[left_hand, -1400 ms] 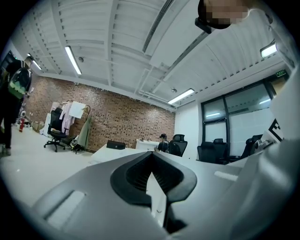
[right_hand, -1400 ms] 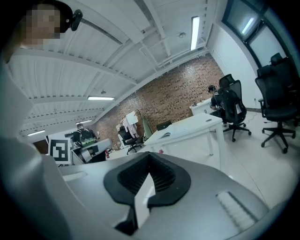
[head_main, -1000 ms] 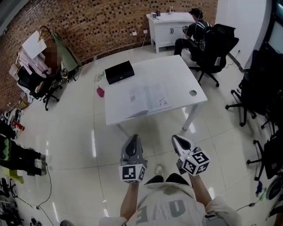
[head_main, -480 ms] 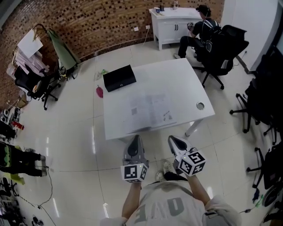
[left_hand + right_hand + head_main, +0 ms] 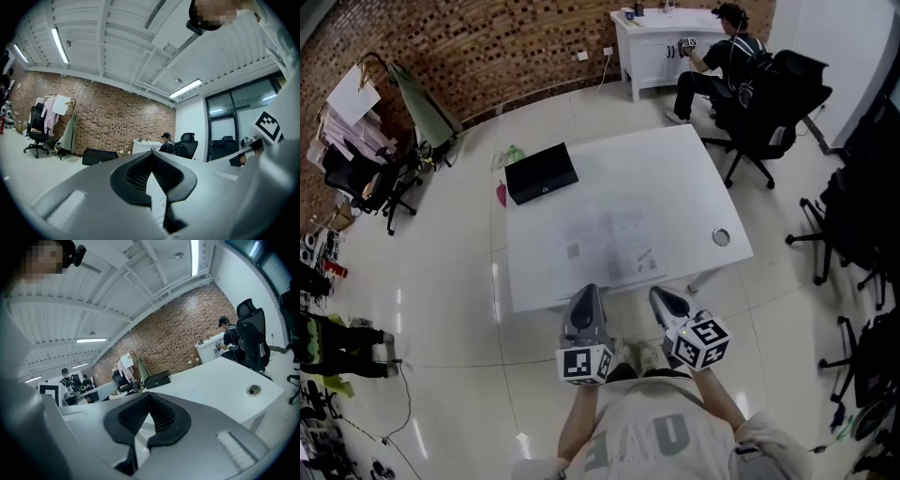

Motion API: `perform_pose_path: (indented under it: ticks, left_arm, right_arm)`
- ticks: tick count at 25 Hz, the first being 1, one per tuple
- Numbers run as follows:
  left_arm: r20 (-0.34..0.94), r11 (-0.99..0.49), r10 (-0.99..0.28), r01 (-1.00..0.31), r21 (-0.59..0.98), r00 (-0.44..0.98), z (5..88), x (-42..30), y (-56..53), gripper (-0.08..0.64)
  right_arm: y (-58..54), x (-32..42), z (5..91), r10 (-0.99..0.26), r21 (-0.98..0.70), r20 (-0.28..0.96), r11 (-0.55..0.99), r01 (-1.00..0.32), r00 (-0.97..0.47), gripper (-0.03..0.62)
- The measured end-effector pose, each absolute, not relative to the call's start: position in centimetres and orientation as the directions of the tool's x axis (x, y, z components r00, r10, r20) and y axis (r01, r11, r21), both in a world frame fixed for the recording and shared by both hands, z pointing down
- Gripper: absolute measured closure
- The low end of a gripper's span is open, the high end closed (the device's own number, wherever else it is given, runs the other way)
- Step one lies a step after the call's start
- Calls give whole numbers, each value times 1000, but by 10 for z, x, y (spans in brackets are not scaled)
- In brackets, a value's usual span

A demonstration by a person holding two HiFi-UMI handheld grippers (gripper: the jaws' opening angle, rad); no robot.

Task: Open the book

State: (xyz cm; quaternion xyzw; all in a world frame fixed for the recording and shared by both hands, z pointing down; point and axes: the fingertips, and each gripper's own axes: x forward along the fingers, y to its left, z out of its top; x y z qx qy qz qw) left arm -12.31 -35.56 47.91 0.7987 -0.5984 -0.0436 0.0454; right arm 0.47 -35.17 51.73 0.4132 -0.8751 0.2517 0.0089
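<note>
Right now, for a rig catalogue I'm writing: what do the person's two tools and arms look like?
Both the left tool and right tool are grey, tapering shells with dark ribbed pads at the tip. Each carries a white cube printed with black square markers. The person wears a light grey short-sleeved shirt with large pale lettering.

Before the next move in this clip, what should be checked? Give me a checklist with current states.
1. Left gripper empty, jaws together: ok.
2. Right gripper empty, jaws together: ok.
3. Book in view on the white table: ok.
4. Book closed and needing opening: cannot tell; it is blurred, though printed pages seem to show.
5. Black box apart from the book: ok.
6. Grippers at the book: not ok; neither touches it.
</note>
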Motion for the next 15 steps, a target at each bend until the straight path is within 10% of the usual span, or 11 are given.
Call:
perform_pose_path:
  ticks: [5, 7, 15]
  left_arm:
    - [-11, -290, -957, -950, 114, 290, 490, -135, -367, 549]
    - [-2, -289, -957, -951, 114, 290, 497, -137, -371, 549]
    - [115, -282, -948, -952, 120, 296, 543, -140, -370, 549]
  right_arm:
    - [-386, 12, 559, -738, -424, 324, 446, -788, -592, 592]
    - [-402, 14, 590, -704, -424, 404, 421, -802, -584, 360]
    - [-448, 43, 695, -642, -281, 666, 255, -925, -379, 395]
